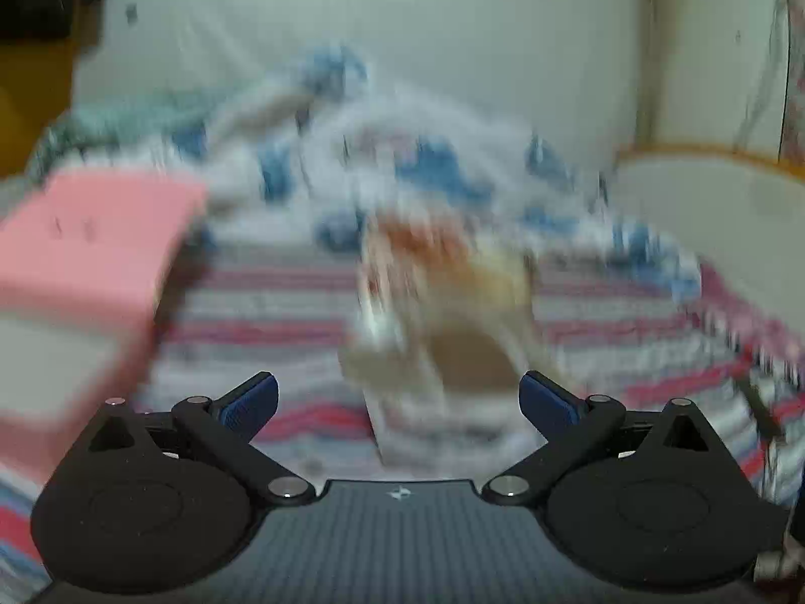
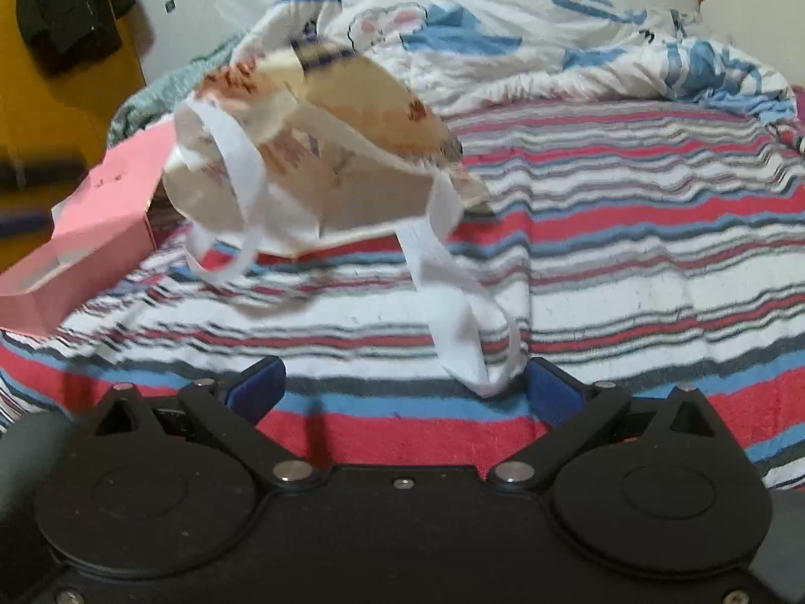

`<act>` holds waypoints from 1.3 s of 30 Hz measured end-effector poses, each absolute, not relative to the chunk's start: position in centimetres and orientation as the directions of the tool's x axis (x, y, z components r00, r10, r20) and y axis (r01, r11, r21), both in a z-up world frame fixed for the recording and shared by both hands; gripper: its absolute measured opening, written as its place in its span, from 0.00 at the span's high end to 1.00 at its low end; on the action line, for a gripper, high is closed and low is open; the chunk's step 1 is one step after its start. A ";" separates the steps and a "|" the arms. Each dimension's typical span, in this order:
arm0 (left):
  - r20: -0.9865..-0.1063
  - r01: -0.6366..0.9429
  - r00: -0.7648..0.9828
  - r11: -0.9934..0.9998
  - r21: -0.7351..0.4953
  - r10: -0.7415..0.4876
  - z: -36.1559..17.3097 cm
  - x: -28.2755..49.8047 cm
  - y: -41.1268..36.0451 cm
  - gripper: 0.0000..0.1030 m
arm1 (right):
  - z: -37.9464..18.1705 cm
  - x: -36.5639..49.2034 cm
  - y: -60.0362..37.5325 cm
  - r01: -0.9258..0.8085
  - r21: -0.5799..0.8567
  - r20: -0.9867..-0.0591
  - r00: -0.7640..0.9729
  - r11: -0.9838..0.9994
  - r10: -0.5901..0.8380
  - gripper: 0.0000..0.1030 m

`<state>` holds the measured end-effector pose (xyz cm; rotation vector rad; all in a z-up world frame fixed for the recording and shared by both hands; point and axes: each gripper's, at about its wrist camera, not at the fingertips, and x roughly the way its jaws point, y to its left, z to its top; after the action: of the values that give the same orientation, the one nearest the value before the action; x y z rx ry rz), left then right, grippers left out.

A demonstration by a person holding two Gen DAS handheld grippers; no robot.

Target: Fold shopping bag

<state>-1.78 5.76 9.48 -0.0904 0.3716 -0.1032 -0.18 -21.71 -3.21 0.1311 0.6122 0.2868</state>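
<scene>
On the striped bed (image 2: 629,261), I see the crumpled cream shopping bag with white fabric handles (image 2: 322,151) at 11 o'clock from my right gripper (image 2: 405,387), nearer it than my left gripper (image 1: 397,402); both spread wide, empty.

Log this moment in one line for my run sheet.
white printed paper shopping bag: unfolded, blurred | left tool: open | right tool: open

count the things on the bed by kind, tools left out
bag: 1
pink box: 1
quilt: 1
striped blanket: 1
total: 4
</scene>
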 end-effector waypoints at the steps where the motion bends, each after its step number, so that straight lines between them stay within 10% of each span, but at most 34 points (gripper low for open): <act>1: -0.326 0.076 0.940 0.993 -0.091 -0.102 10.3 -1.2 6.1 0.00 | -2.8 -0.3 -21.6 -0.239 0.204 -0.538 0.783 0.949 0.312 0.01; 10: -0.409 0.020 0.912 1.000 0.003 -0.017 9.0 11.3 6.1 0.00 | -1.0 -0.6 -20.7 -0.292 0.165 -0.500 0.799 0.942 0.335 0.02; 21: -0.497 0.342 0.809 0.939 -0.036 -0.314 7.0 11.7 -2.4 0.00 | -1.4 -0.3 -24.6 -0.197 0.153 -0.487 0.837 0.968 0.247 0.02; 25: -0.524 0.450 0.746 0.891 -0.059 -0.411 6.3 11.8 -5.5 0.01 | -2.1 0.5 -26.5 -0.139 0.155 -0.508 0.838 0.978 0.200 0.40; 30: -0.503 0.521 0.652 0.817 -0.245 -0.567 8.3 9.8 -2.5 0.00 | -2.4 1.6 -29.4 -0.109 0.270 -0.508 0.828 0.957 0.238 0.44; 39: -0.398 0.301 0.870 0.953 -0.036 -0.289 14.2 10.8 1.9 0.00 | -1.9 1.5 -23.6 -0.321 0.353 -0.459 0.759 0.879 0.462 0.32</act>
<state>10.78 1.94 14.17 0.0277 0.4121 -0.3085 1.55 -23.62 -1.93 0.2606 0.5648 0.4317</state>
